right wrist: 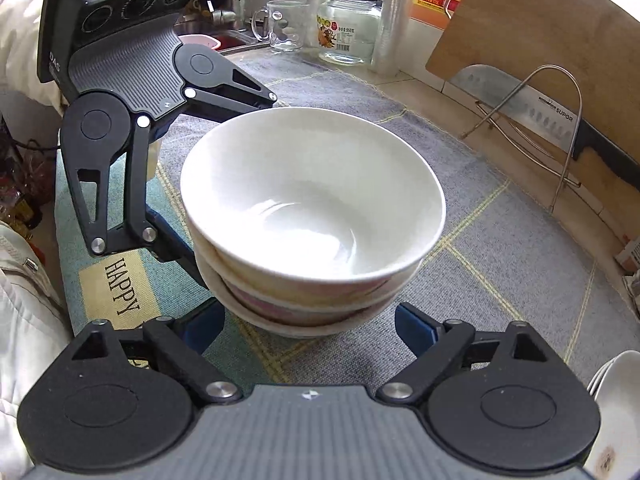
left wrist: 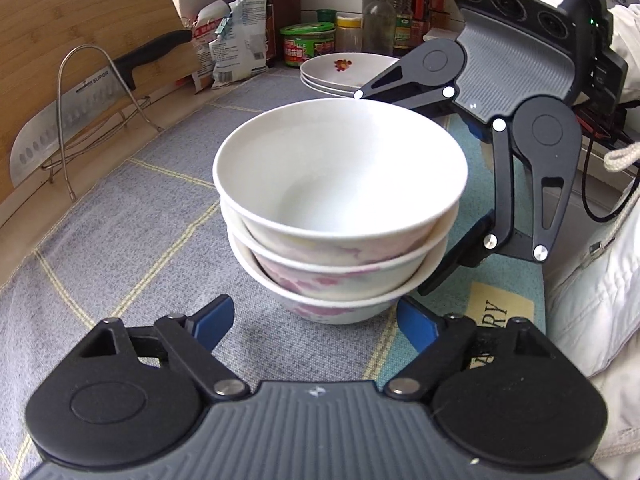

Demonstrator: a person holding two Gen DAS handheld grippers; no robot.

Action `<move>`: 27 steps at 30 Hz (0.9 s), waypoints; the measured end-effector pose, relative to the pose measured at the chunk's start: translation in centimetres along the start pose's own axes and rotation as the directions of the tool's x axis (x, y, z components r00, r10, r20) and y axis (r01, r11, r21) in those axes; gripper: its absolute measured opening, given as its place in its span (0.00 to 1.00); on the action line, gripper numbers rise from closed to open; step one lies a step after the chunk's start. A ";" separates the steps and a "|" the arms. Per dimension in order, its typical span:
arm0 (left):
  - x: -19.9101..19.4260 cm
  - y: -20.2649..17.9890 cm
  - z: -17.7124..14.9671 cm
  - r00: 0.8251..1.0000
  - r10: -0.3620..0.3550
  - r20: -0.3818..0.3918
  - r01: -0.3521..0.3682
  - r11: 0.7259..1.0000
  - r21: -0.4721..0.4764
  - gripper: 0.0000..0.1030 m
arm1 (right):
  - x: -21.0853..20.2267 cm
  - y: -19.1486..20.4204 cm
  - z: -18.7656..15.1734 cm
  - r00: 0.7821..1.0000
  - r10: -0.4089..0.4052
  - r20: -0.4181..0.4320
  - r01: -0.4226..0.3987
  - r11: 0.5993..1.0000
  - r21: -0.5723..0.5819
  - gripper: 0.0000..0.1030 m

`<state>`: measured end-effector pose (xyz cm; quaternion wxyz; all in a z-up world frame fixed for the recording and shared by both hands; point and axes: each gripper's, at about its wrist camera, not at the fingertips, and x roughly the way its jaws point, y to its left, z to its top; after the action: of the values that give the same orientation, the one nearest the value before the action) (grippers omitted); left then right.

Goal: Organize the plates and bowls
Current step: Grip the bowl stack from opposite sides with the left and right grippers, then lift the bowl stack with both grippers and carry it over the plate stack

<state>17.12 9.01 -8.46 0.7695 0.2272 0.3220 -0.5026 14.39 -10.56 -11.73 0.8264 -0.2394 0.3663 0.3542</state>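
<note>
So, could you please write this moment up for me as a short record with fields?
bowls: three, nested in one upright stack on the grey cloth
plates: stacked behind the bowls, apart from them
left gripper: jaws apart, pointing at the base of the stack, no pressing visible
right gripper: the same, from the opposite side
background: knife in a wire rack, in front of a cutting board

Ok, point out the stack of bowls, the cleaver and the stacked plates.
stack of bowls (left wrist: 340, 168), left wrist view, top bowl's inside.
cleaver (left wrist: 72, 120), left wrist view, blade.
stacked plates (left wrist: 344, 70), left wrist view, top plate's face.
</note>
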 end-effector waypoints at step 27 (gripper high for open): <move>0.6 0.3 0.5 0.994 -0.110 -0.007 0.110 0.988 0.105 0.80 | -0.3 -0.1 1.3 0.997 0.039 -0.068 -0.039 0.999 0.003 0.81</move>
<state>17.73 8.41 -8.50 0.7273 0.2498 0.3074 -0.5605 14.86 -9.93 -10.67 0.8065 -0.2436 0.3991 0.3618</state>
